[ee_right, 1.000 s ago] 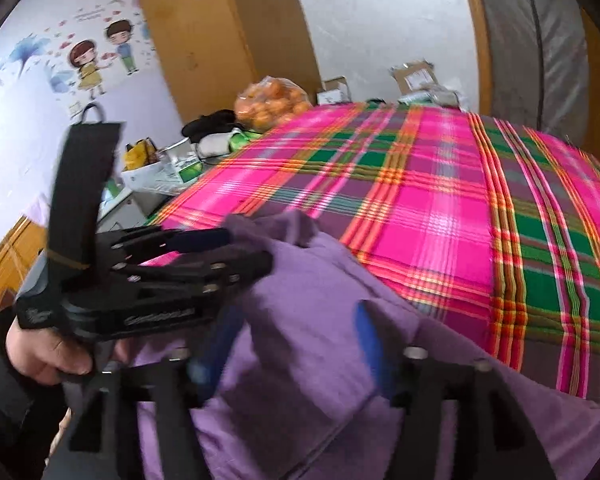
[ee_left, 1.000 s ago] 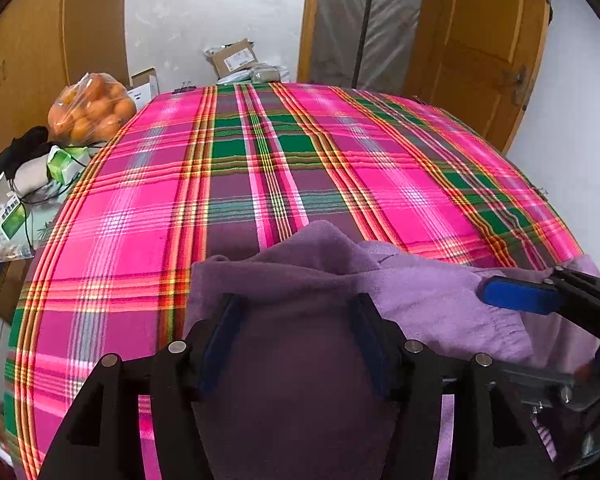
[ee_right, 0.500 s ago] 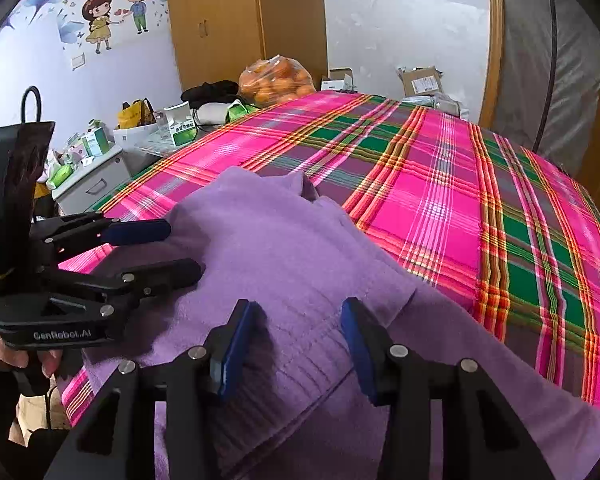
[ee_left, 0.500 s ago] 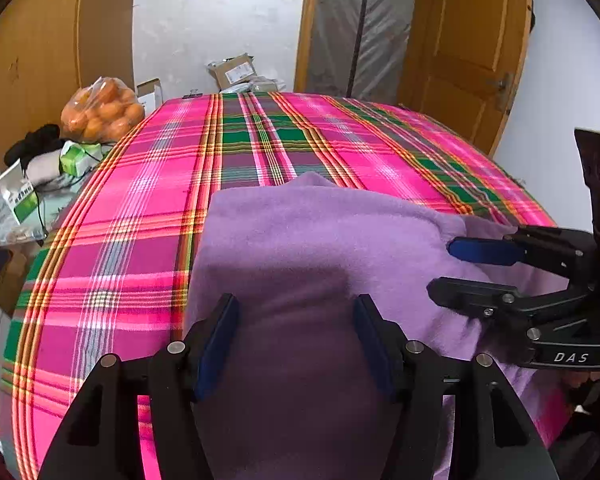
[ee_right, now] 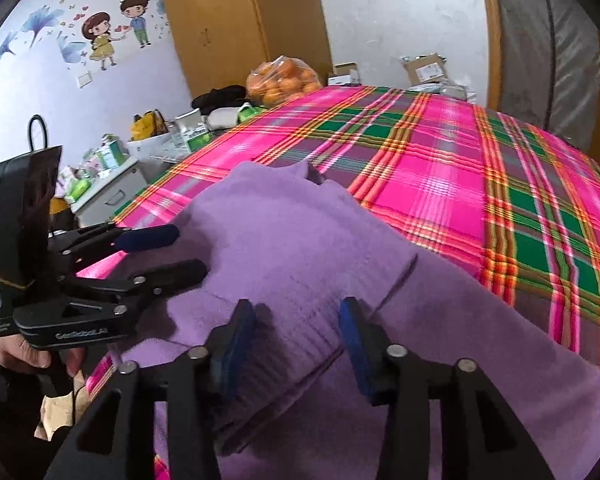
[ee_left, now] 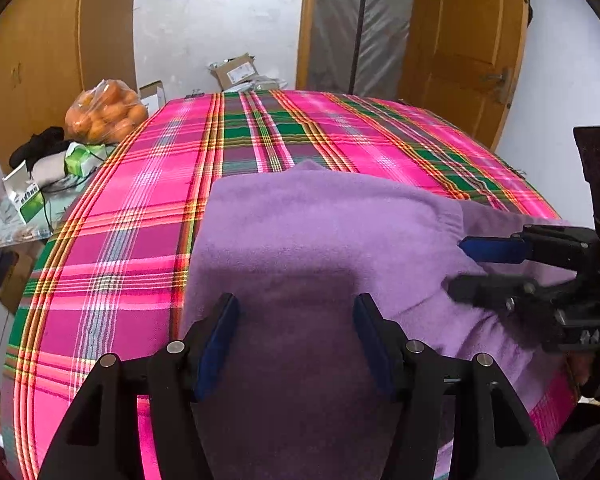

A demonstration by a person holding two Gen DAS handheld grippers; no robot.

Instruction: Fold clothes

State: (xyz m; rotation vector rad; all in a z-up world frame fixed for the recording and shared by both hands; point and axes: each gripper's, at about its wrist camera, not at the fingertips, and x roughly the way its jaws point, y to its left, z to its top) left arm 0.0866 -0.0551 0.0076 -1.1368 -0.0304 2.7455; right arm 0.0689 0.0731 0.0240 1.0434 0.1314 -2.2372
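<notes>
The purple sweater (ee_left: 320,240) lies folded on the bed (ee_left: 148,216), close to the near edge, on a pink, green and orange checked cover. Its neck end points toward the far edge, and one part runs out toward the bed's right side, lying flat under the folded body.

Left gripper (ee_left: 296,336) sits low over the near part of the sweater. Its blue-padded fingers (ee_left: 216,340) are spread, with cloth lying flat in the gap and neither pad pressing on it. In the right wrist view the same gripper (ee_right: 180,252) comes in from the left side, one finger above the other, tips at the sweater's left edge, and a hand (ee_right: 24,352) grips its handle.

Right gripper (ee_right: 296,340) is over the ribbed hem, and its jaws are opening right now. The hem lies between the fingers (ee_right: 352,340), but the pads stand clear of it on both sides.

Past the bed's left edge, a low table (ee_left: 24,228) carries a bag of oranges (ee_left: 104,114), green cartons (ee_left: 80,158) and a dark bundle of cloth. Cardboard boxes (ee_left: 236,72) sit beyond the far edge.
</notes>
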